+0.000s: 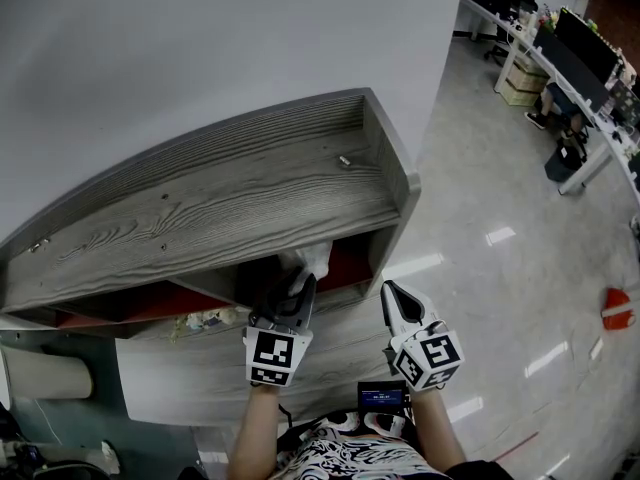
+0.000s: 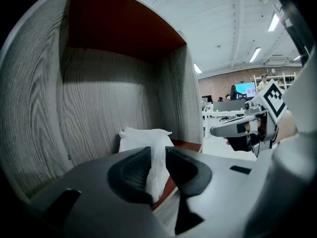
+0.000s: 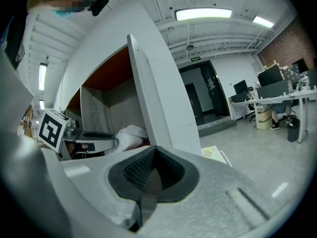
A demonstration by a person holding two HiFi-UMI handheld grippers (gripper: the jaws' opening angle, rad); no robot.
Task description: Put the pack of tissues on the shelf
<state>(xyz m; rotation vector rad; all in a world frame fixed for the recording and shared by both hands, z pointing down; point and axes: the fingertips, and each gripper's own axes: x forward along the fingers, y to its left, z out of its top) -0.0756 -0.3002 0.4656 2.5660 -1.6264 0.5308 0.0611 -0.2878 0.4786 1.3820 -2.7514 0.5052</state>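
Observation:
The white pack of tissues (image 1: 312, 261) lies on the red floor of the grey wooden shelf's (image 1: 220, 203) right-hand compartment. In the left gripper view the pack (image 2: 143, 140) rests against the back wall, its near end reaching between the jaws. My left gripper (image 1: 293, 286) is at the compartment's mouth, its jaws (image 2: 157, 155) slightly apart around that end and not pressing on it. My right gripper (image 1: 392, 293) hovers to the right, outside the shelf's side panel (image 3: 153, 103). It is shut (image 3: 154, 157) with nothing in it. The right gripper view also catches the pack (image 3: 130, 135).
A small metal piece (image 1: 344, 162) lies on the shelf's top board. The glossy floor spreads to the right, with an orange object (image 1: 617, 308) on it and office desks (image 1: 580, 68) at the far right. A white cylinder (image 1: 45, 373) sits low on the left.

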